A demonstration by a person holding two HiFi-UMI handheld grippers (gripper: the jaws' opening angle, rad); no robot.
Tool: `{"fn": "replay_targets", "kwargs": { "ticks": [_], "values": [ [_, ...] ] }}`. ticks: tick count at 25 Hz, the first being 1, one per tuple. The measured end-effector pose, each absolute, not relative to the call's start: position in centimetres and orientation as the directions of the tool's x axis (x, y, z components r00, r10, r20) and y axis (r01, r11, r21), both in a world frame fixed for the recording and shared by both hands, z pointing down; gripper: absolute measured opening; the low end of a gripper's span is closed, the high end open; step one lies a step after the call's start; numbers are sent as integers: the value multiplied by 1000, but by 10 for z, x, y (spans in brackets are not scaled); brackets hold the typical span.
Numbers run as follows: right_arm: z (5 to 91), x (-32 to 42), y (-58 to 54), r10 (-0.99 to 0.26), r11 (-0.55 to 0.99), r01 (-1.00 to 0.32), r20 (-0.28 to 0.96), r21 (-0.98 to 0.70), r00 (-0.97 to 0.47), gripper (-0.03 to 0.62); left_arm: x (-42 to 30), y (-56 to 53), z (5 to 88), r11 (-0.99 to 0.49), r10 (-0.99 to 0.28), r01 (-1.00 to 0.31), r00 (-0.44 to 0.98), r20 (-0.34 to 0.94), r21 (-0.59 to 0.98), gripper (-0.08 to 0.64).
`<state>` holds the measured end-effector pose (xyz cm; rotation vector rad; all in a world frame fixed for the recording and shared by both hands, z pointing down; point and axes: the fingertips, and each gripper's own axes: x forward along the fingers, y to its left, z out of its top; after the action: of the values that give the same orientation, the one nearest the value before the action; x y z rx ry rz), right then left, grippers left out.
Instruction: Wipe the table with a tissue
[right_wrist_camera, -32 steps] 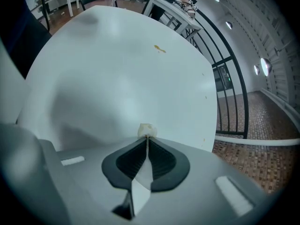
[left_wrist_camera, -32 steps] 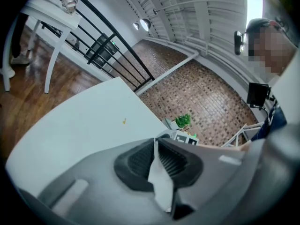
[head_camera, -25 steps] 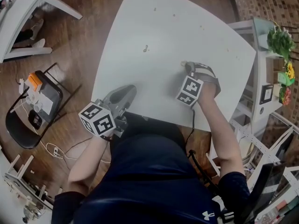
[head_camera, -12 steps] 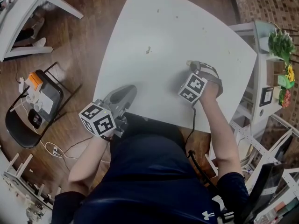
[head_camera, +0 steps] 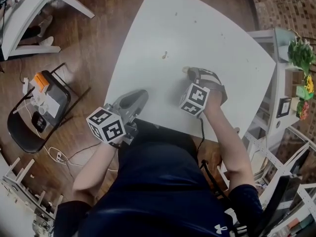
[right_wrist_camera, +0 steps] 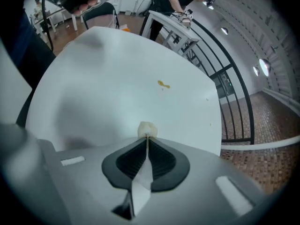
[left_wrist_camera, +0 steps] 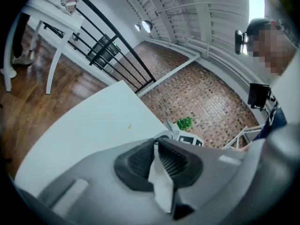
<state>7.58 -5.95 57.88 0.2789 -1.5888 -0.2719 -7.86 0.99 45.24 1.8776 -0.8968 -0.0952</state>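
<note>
The white table (head_camera: pixel 197 28) carries a small yellowish stain (head_camera: pixel 165 56), which the right gripper view shows ahead of the jaws as the stain (right_wrist_camera: pixel 163 84). My right gripper (head_camera: pixel 189 72) rests low over the table, a short way right of the stain, shut on a white tissue (right_wrist_camera: pixel 146 129) whose crumpled tip pokes out past the jaws. My left gripper (head_camera: pixel 139 94) sits at the table's near left edge, shut on a strip of tissue (left_wrist_camera: pixel 161 184). In their own views, both the left gripper (left_wrist_camera: pixel 156 142) and the right gripper (right_wrist_camera: pixel 147 137) have their pads pressed together.
A few tiny specks (head_camera: pixel 221 34) dot the table's right part. A black chair (head_camera: pixel 29 127) holding small items stands on the wooden floor to the left. White shelving with plants (head_camera: pixel 298 53) flanks the table's right side. Another white table (head_camera: pixel 27 6) is at the far left.
My right gripper has slid left across the table, closer to the yellowish stain. The left gripper stays at the near edge.
</note>
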Motion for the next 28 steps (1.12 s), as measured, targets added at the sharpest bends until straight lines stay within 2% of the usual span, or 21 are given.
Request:
{"fn": "replay_targets", "kwargs": {
  "ticks": [2, 5, 8, 14, 19, 28],
  "values": [
    [570, 67, -65, -340, 937, -122, 935, 328, -99, 20, -79, 8, 451, -223, -612, -544, 724, 319, 809, 26],
    [554, 53, -74, -305, 904, -379, 919, 197, -249, 20, -80, 8, 451, -241, -599, -567, 726, 340, 787, 25],
    [545, 51, -85, -316, 867, -478, 899, 144, -303, 20, -78, 9, 453, -265, -580, -600, 725, 372, 755, 25],
    [544, 35, -100, -351, 902, -349, 902, 254, -252, 20, -80, 4, 451, -317, -564, -631, 726, 394, 708, 25],
    [553, 14, -108, -360, 928, -170, 913, 330, -193, 20, -88, 3, 451, -314, -580, -638, 715, 389, 704, 25],
    [579, 0, -122, -372, 913, 162, 927, 374, -43, 20, -124, 8, 460, -244, -626, -650, 673, 395, 720, 25]
  ]
}}
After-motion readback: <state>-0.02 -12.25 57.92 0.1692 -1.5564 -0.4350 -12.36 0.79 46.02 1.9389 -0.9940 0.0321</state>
